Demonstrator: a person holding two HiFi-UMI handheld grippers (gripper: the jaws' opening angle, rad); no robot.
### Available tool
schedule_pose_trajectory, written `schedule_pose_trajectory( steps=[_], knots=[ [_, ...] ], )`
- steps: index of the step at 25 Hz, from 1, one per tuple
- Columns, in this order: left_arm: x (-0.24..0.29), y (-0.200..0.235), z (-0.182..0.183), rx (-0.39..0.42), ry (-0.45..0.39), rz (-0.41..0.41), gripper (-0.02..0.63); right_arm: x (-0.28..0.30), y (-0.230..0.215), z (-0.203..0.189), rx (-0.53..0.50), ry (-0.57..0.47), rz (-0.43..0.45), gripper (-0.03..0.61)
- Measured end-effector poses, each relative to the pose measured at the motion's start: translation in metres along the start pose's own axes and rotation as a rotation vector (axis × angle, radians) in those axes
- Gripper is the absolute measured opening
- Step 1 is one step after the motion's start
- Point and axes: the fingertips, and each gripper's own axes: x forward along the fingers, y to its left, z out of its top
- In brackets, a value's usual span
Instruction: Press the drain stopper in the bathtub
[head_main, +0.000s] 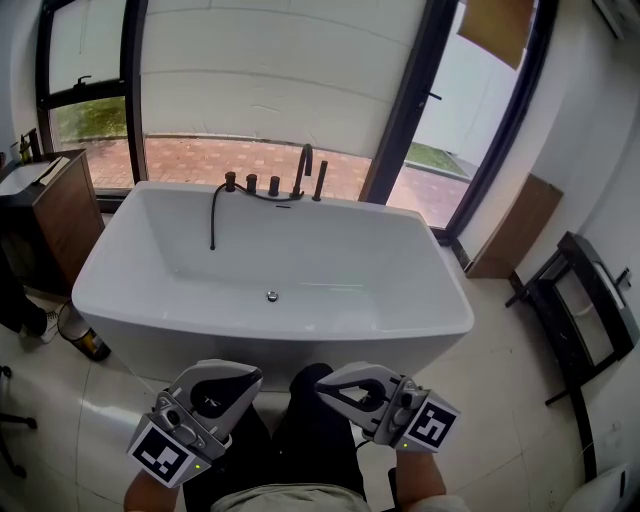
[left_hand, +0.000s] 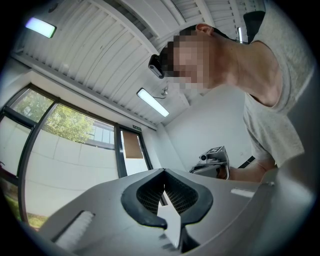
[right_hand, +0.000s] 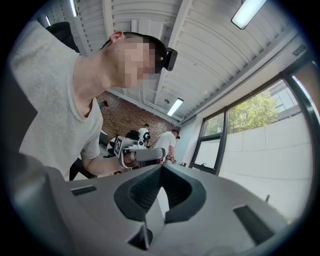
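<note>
A white freestanding bathtub (head_main: 130, 300) fills the middle of the head view. Its small round metal drain stopper (head_main: 271, 296) sits on the tub floor near the front wall. Both grippers are held low in front of the tub, well short of the stopper. My left gripper (head_main: 232, 378) and right gripper (head_main: 345, 388) point up toward the person, jaws shut and holding nothing. In the left gripper view the left gripper (left_hand: 163, 174) has its pads closed together, and the right gripper (left_hand: 215, 161) shows beyond it. The right gripper view shows the right gripper (right_hand: 160, 169) closed too.
Dark faucet fittings (head_main: 302, 170) and a black hose (head_main: 213, 215) stand on the tub's far rim. A wooden cabinet (head_main: 62, 212) is at the left, a black rack (head_main: 585, 310) at the right, a bottle (head_main: 90, 345) on the floor. Glass doors lie behind.
</note>
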Motion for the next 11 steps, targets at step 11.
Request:
schedule_pose_trajectory(
  steps=[11],
  knots=[
    [0.0022,-0.0018,-0.0005,0.001,0.005,-0.006,-0.002,0.0006,0.0007,0.0,-0.005,0.005,0.006,0.0]
  ],
)
